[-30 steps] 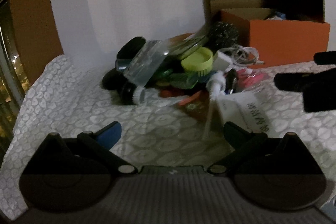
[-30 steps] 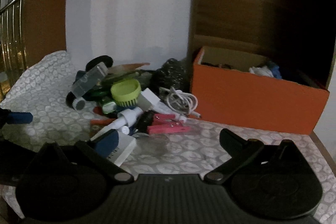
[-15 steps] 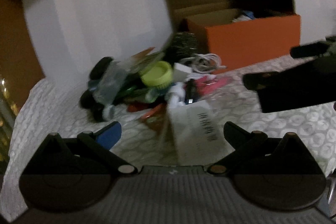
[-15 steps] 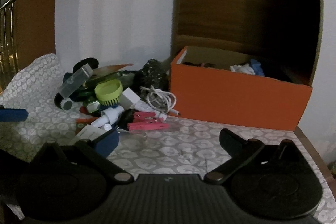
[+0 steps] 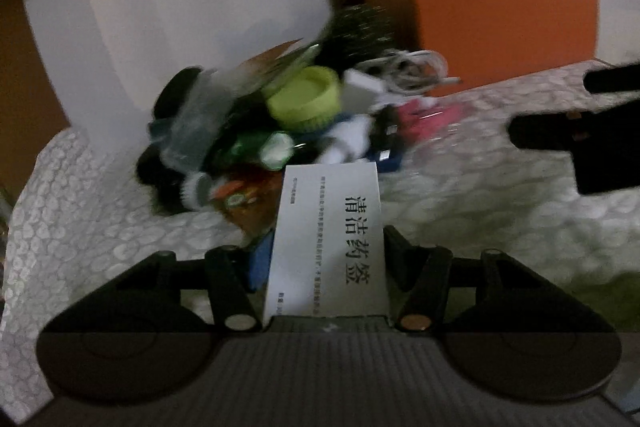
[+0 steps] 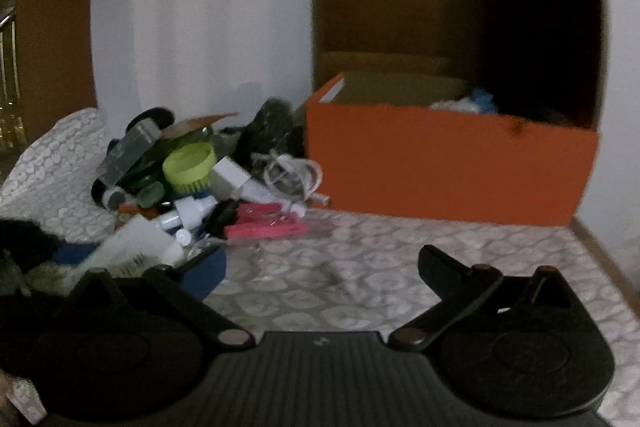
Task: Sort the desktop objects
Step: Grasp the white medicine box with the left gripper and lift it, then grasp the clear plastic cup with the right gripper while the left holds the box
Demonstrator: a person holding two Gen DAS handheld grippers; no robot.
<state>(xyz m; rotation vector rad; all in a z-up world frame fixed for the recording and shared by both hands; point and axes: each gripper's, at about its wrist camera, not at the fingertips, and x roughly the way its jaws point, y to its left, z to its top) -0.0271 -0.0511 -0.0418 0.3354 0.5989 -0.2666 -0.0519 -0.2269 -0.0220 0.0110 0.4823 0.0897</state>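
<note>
A white box with black Chinese print [image 5: 328, 243] stands between the fingers of my left gripper [image 5: 326, 255]. The jaws are closing, and the blue pad and the black finger touch its two long sides. The box juts from the near edge of a pile of small objects [image 5: 288, 123] on the patterned tablecloth [image 5: 100, 195]. The right wrist view shows the same box [image 6: 132, 247] at lower left. My right gripper [image 6: 320, 267] hangs open over bare cloth, nothing between its fingers, and shows as a dark shape [image 5: 580, 135] in the left wrist view.
The pile holds a lime green lid [image 6: 188, 163], a white charger with coiled cable [image 6: 288, 171], pink clips [image 6: 264, 223], a white spray bottle [image 6: 192, 209] and a clear plastic case [image 5: 192, 119]. An open orange box [image 6: 448, 167] stands at the back right. The table's edge [image 6: 600, 251] runs right.
My left gripper swung to the white box and came down over it, and its jaws narrowed from wide apart onto the box's sides. The right gripper drifted a little, still open.
</note>
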